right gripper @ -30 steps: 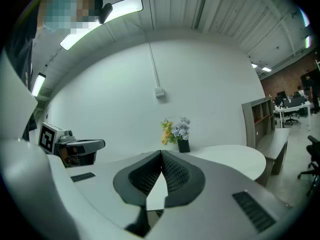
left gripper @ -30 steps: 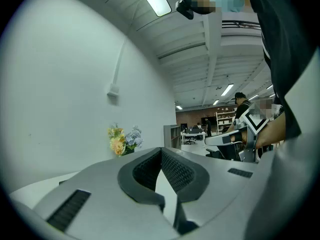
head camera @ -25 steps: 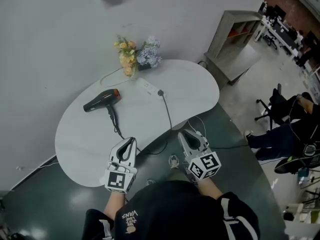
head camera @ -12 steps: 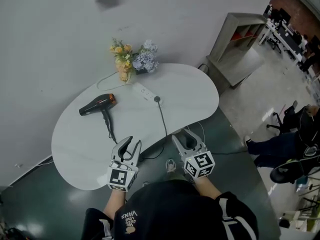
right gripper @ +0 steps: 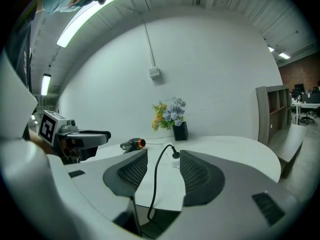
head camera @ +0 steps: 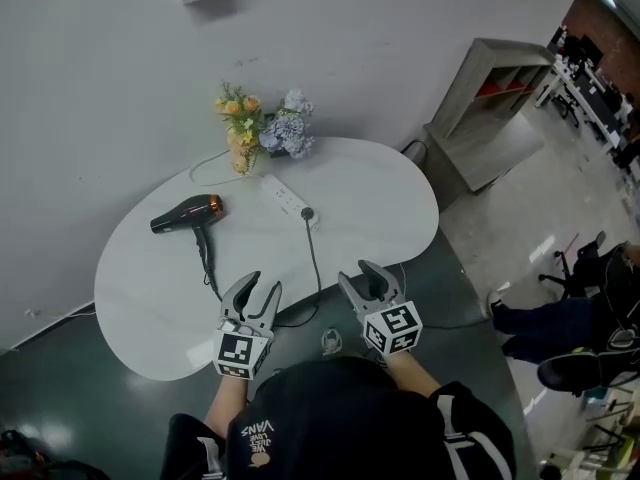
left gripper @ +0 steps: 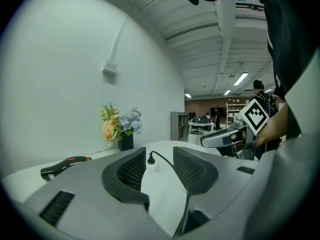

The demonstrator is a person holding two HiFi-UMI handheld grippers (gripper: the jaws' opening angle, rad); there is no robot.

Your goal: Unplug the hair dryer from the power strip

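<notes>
left gripper (head camera: 258, 286) + right gripper (head camera: 360, 276): opening jaws wide, both empty, probably prepping a grab | plug (head camera: 307, 213): seated in power strip (head camera: 285, 197), well ahead of both jaws on table (head camera: 380, 198) | hair dryer (head camera: 185, 213): ahead-left, untouched

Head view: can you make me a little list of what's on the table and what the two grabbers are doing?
table: white, rounded
flowers: at the far edge, by the wall
hair dryer: black, lying on the left side
power strip: white, near the flowers
plug: black, in the power strip, cord running off the near edge
left gripper: jaws opening, nothing held
right gripper: jaws opening, nothing held
</notes>
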